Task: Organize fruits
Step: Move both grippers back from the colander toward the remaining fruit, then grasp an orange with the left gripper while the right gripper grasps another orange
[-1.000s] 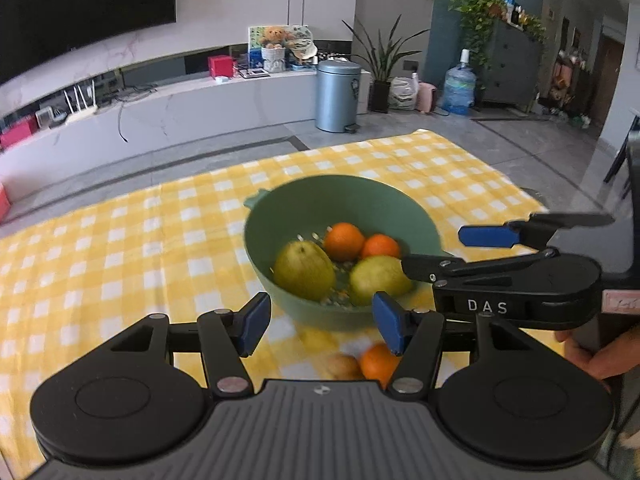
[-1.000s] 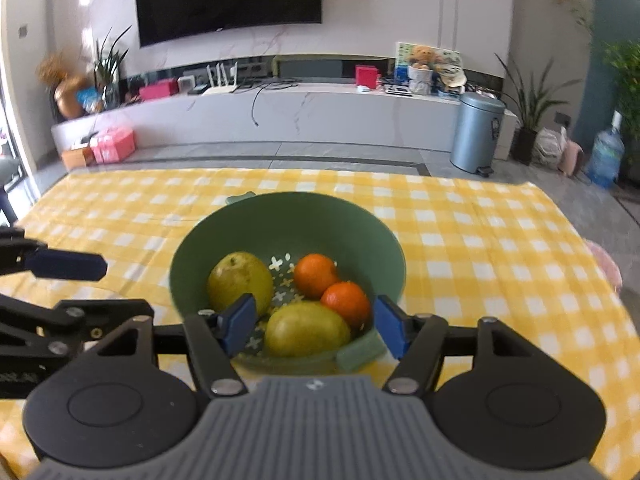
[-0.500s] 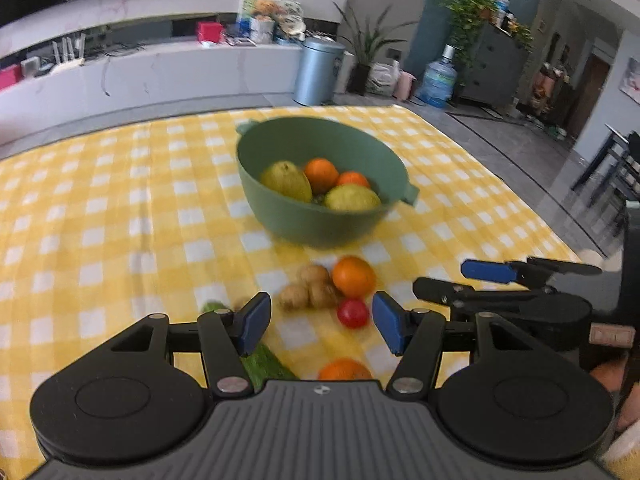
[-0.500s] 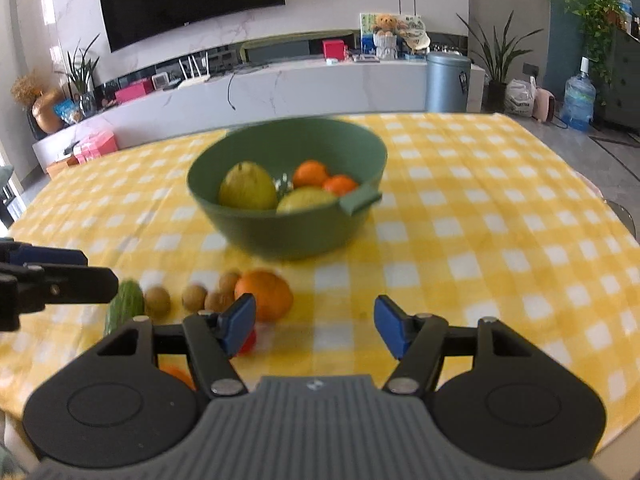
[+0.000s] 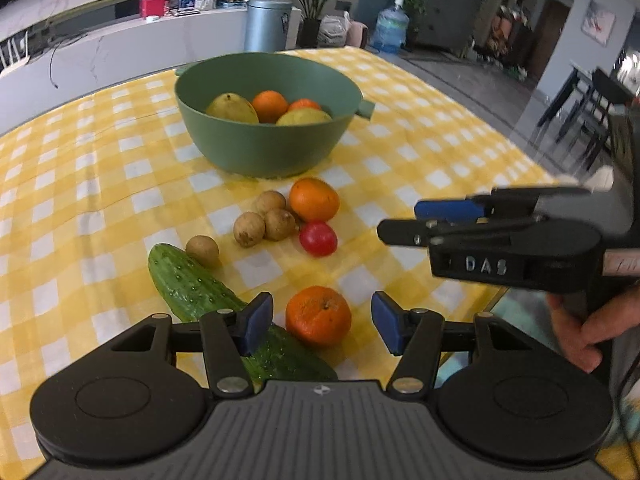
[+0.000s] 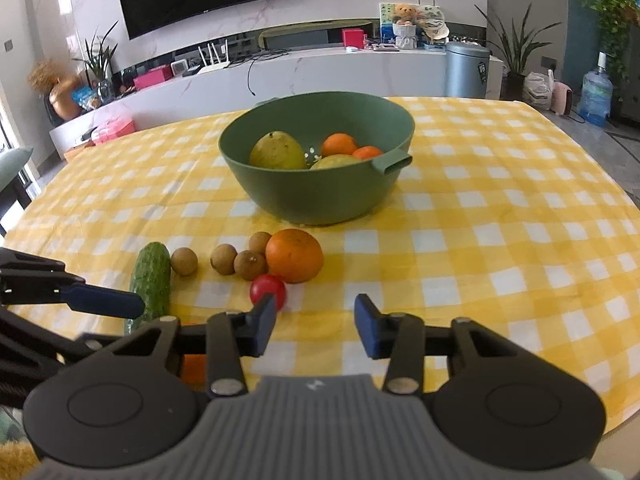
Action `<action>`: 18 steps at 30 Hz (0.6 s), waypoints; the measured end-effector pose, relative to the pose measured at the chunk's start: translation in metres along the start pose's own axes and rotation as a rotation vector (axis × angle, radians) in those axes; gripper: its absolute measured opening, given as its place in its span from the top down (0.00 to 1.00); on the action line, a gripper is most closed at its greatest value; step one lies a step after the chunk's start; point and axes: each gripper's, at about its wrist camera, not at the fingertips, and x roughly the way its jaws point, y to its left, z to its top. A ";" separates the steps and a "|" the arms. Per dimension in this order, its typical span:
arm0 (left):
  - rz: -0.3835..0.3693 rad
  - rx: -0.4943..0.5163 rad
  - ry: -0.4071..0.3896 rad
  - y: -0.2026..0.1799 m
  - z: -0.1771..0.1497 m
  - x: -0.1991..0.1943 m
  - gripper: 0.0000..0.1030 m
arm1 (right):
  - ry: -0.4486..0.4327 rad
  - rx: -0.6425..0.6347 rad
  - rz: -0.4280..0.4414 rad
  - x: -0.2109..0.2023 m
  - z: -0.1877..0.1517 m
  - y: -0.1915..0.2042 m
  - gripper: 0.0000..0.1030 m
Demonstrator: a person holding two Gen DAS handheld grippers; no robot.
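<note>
Your left gripper [image 5: 320,326] hangs with its fingers apart and the near orange [image 5: 318,315] lying between the pads, untouched. The left pad [image 5: 256,322] sits over the cucumber [image 5: 192,288], which lies under and beside that finger and reaches up to the orange. Close here and you may pinch the cucumber's skin too, or nudge the orange so it rolls off toward the table edge just past the right pad.

Your right gripper [image 6: 316,326] is closing on nothing: only cloth [image 6: 480,240] shows between its fingers. The tomato [image 6: 268,290] sits just ahead of its left pad, touching the far orange [image 6: 294,255] and close to the longans [image 6: 236,258]. Drift left and you could knock it away.

The bowl [image 5: 264,148] stands well ahead of both grippers, already holding pears and oranges.
</note>
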 end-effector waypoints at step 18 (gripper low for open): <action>0.114 0.215 0.036 -0.025 -0.007 0.025 0.42 | 0.022 -0.010 -0.023 0.008 0.001 0.003 0.60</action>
